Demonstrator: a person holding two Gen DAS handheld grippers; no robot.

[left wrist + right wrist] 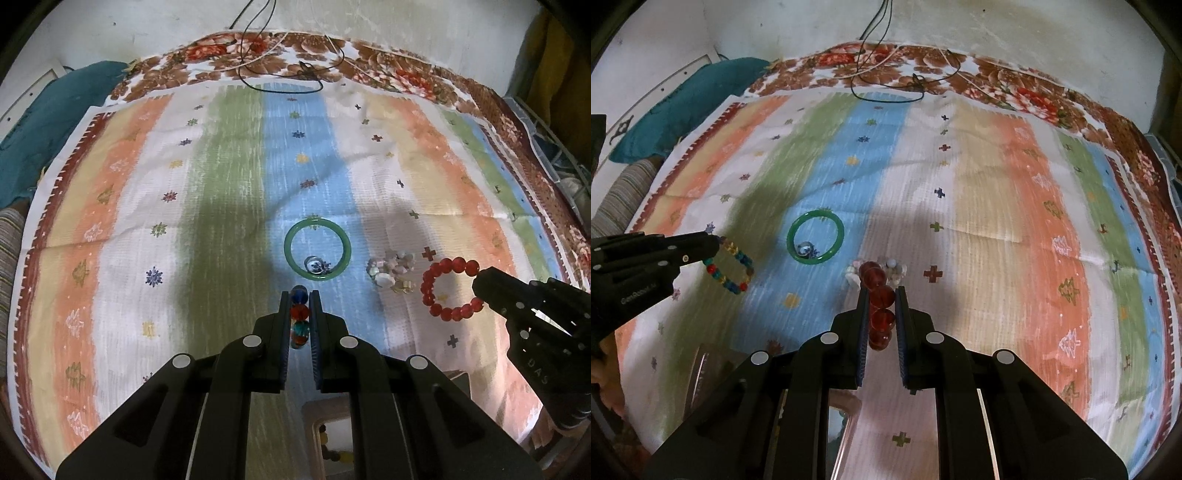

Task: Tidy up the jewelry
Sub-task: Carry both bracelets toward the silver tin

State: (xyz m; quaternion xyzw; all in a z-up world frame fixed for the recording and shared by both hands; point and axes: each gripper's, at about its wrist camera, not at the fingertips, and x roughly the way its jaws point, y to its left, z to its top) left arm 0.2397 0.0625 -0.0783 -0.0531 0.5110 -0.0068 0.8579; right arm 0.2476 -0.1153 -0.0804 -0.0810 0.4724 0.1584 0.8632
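My left gripper (299, 295) is shut on a multicoloured bead bracelet (299, 317), held above the striped cloth; the bracelet also shows as a hanging loop in the right wrist view (733, 267). My right gripper (881, 291) is shut on a red bead bracelet (881, 306), seen as a ring in the left wrist view (448, 290). A green bangle (317, 248) lies flat on the blue stripe with a small silver ring (314, 264) inside it. A heap of pale shell-like beads (391, 271) lies between the bangle and the red bracelet.
A wooden box (328, 435) with beads inside sits below the left gripper near the cloth's front edge. Black and white cords (284, 62) lie at the far edge by the wall. A teal cushion (690, 103) lies at the far left.
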